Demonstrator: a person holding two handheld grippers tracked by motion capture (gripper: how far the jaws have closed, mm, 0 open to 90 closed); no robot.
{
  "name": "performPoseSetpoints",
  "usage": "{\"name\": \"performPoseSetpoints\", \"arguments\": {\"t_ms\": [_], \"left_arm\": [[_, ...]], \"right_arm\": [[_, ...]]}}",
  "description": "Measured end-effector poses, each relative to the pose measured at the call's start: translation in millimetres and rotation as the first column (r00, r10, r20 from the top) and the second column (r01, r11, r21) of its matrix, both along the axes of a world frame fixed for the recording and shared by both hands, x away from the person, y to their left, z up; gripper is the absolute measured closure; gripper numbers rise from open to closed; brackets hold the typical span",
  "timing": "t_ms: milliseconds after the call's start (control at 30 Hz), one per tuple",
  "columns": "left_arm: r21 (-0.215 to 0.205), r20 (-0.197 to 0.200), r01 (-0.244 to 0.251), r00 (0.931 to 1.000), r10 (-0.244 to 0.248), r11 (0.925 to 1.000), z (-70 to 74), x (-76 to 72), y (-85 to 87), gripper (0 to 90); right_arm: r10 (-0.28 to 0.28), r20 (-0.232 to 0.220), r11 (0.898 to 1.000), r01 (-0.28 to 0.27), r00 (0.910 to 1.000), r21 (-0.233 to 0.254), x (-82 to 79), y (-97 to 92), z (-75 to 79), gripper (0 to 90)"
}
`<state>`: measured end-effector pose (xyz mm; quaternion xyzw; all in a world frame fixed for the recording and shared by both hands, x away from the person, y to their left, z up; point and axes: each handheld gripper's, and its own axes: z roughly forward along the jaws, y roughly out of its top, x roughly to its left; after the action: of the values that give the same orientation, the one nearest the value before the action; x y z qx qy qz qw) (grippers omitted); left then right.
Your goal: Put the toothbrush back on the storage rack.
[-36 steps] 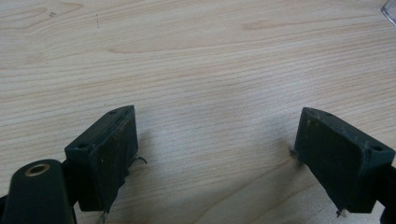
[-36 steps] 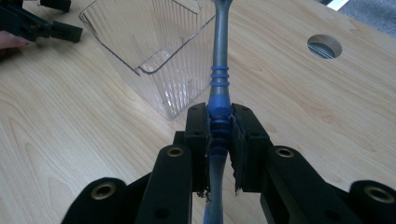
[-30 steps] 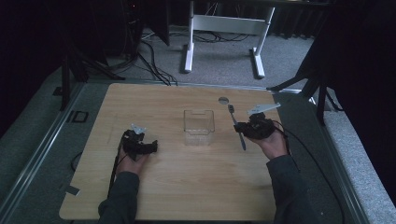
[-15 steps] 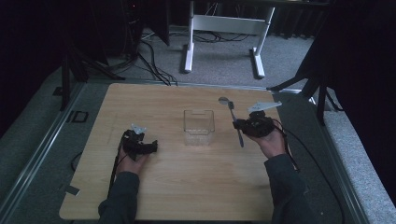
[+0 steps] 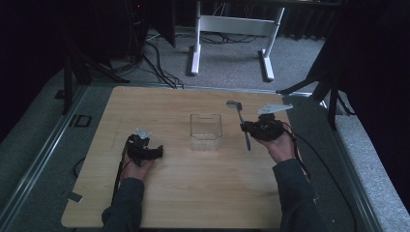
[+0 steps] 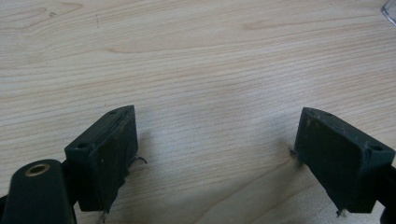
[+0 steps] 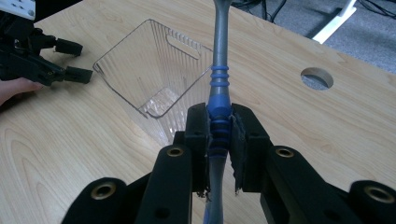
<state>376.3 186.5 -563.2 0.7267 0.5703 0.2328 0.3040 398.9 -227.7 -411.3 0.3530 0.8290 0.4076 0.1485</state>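
A metal spoon with a blue ribbed handle (image 7: 219, 74) is clamped at its handle between the jaws of my right gripper (image 7: 219, 122). In the high view the spoon (image 5: 239, 115) lies crosswise in front of the right gripper (image 5: 247, 128), bowl end pointing away, just right of a clear plastic bin (image 5: 205, 126). The bin (image 7: 154, 70) stands upright with nothing inside. My left gripper (image 5: 158, 152) rests on the table at the left, jaws wide apart. In its own view the left gripper (image 6: 215, 154) holds nothing over bare wood.
The wooden table (image 5: 203, 193) has a round hole (image 7: 317, 78) near its far right. The left gripper (image 7: 74, 60) and a hand appear beyond the bin. White desk legs (image 5: 196, 43) and cables lie on the floor behind the table.
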Motion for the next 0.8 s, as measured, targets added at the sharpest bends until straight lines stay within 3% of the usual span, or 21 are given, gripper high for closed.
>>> {"name": "performPoseSetpoints", "arguments": {"t_ms": [800], "left_arm": [[0.000, 0.000, -0.001, 1.0000, 0.001, 1.0000, 0.0, -0.1, -0.1, 13.7]], "right_arm": [[-0.006, 0.020, 0.996, 0.004, 0.9998, 0.091, 0.7, -0.1, 8.9, 78.0]]}}
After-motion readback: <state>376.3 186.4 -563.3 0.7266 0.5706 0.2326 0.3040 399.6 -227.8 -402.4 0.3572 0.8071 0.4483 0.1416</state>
